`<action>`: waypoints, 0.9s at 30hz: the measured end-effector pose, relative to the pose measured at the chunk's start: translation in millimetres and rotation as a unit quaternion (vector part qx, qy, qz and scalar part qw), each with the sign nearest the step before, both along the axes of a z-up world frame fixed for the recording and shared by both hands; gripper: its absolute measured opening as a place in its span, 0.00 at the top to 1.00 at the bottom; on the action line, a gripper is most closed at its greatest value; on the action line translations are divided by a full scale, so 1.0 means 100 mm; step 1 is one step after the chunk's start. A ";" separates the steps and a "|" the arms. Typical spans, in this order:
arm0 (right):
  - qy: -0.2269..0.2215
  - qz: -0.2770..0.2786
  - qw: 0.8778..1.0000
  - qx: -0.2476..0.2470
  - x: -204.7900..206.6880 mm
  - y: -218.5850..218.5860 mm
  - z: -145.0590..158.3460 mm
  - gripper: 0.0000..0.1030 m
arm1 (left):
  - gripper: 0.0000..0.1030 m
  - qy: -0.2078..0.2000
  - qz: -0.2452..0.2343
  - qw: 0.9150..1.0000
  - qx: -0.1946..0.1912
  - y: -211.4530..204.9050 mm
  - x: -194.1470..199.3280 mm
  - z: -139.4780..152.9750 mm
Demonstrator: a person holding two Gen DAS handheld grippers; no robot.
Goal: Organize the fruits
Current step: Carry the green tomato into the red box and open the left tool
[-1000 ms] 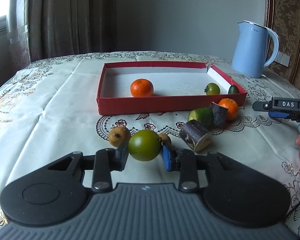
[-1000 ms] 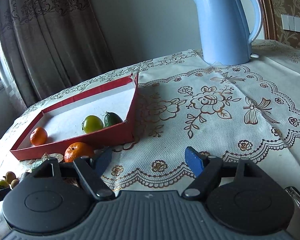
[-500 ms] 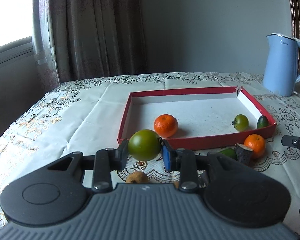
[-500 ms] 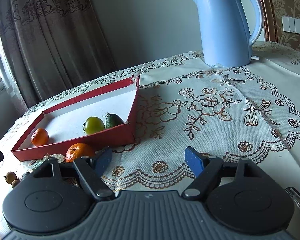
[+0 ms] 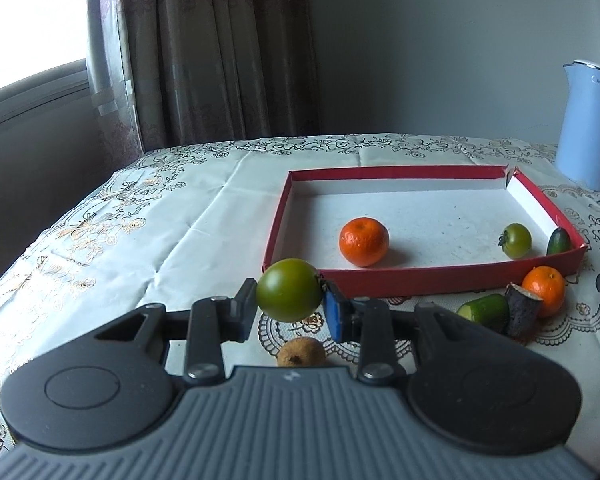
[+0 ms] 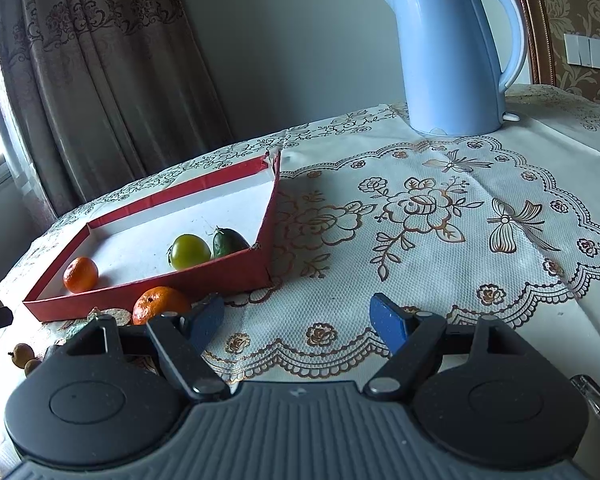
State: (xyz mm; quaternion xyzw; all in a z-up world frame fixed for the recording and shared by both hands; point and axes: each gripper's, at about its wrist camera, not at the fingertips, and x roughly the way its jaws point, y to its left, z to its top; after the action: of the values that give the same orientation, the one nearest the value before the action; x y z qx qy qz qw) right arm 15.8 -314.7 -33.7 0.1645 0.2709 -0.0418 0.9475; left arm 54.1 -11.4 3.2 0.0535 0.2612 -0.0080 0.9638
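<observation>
Pinched between the pads of our left gripper (image 5: 290, 307) is a green tomato (image 5: 289, 295), lifted clear of the tablecloth (image 5: 160, 232) and hanging just short of the near left corner of the red tray (image 5: 420, 280). From the left wrist we see three fruits already inside: an orange mandarin (image 5: 364, 241), a smaller green tomato (image 5: 516, 240) and a dark green fruit (image 5: 559, 241) in the right corner. Left outside are a second mandarin (image 5: 544, 290), a cut green piece (image 5: 485, 312), a dark stub (image 5: 522, 314) and a brown fruit (image 5: 301, 353) below our jaws. From the right wrist, our right gripper (image 6: 298, 320) stands spread wide and empty over the cloth, near the tray's right corner, with the blue kettle (image 6: 456, 52) well beyond. We judge the sorting under halfway: this tomato goes in next, then at least four more.
</observation>
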 end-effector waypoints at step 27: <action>0.005 0.004 1.000 0.008 0.02 -0.02 -0.02 0.22 | 0.69 0.038 -0.024 0.999 -0.005 -0.02 1.01 0.00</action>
State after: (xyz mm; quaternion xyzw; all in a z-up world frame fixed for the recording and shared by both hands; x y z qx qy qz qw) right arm 18.1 -316.7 -35.3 0.1708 0.2762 -0.0367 0.9451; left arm 155.3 -13.8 3.1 0.0547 0.2958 -0.0342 0.9531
